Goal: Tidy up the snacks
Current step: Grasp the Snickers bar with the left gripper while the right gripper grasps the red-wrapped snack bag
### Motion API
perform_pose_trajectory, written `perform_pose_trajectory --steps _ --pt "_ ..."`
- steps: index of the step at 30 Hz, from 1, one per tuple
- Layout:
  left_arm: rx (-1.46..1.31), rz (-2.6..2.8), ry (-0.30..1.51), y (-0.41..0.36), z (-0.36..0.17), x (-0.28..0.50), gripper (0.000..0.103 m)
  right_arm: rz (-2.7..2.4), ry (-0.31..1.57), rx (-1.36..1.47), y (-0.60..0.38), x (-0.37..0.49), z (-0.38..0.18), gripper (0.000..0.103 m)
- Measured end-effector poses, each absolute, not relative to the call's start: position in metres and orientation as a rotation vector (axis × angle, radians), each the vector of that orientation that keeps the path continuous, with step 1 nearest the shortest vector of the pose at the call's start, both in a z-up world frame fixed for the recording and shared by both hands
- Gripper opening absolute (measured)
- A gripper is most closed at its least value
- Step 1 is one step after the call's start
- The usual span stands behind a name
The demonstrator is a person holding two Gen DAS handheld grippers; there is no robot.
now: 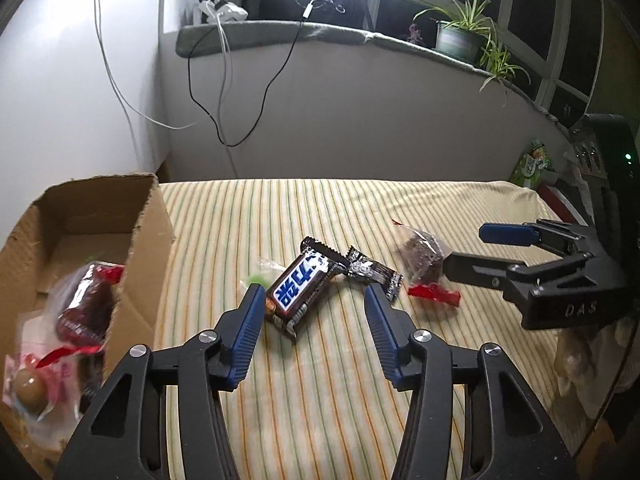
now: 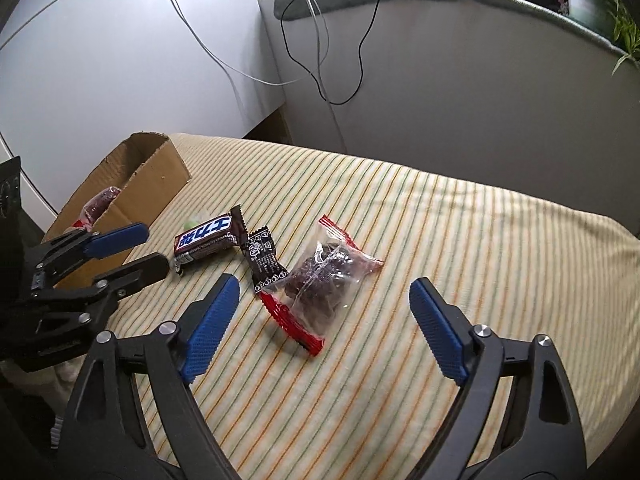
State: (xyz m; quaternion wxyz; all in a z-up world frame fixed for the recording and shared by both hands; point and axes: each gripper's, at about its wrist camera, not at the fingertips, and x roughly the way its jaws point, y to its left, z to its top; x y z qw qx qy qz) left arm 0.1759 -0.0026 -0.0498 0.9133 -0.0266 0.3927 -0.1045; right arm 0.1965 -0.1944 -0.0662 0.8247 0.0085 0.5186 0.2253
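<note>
The left tool (image 1: 314,300) is open, with nothing pressed between its blue pads. The chocolate bar (image 1: 299,288) lies right in front of it, partly in the gap. The right tool (image 2: 324,300) is open wide too, and the clear bag of dark snacks (image 2: 326,280) sits in front of it.

Both tools hang low over the striped cloth (image 2: 460,240). The bar, a small black candy (image 2: 262,262) and the clear bag lie close together, with the black candy touching the bar and the bag. A little green sweet (image 1: 256,279) hides behind the bar.

What could go wrong? If the left tool shuts crooked, I think the smooth wrapper could slip out. It could also pinch the black candy by mistake. The clear bag looks soft and crinkly, so the right tool may grab just a corner and drop it. The two tools are near each other and could bump.

The cardboard box (image 1: 148,216) on the left already holds a few snacks.
</note>
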Motion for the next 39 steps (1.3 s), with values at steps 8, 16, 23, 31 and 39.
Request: perform_pose_trajectory --steps 8,16,23,31,39 --pt "-0.02 -0.211 0.829 -0.008 -0.063 0.198 0.042 0.48 1.137 0.033 -0.186 0.208 -0.081 0.09" --pt "0.003 -0.221 0.855 -0.009 -0.071 0.209 0.04 0.479 1.176 0.026 -0.178 0.219 -0.094 0.073" --pt "0.003 -0.243 0.875 -0.012 -0.073 0.212 0.03 0.488 1.21 0.029 -0.172 0.22 -0.106 0.056" --pt "-0.041 -0.252 0.877 -0.007 -0.071 0.211 0.028 0.486 1.21 0.033 -0.174 0.218 -0.105 0.042" --pt "-0.058 -0.254 0.856 -0.005 -0.065 0.199 0.028 0.479 1.171 0.041 -0.184 0.21 -0.089 0.041"
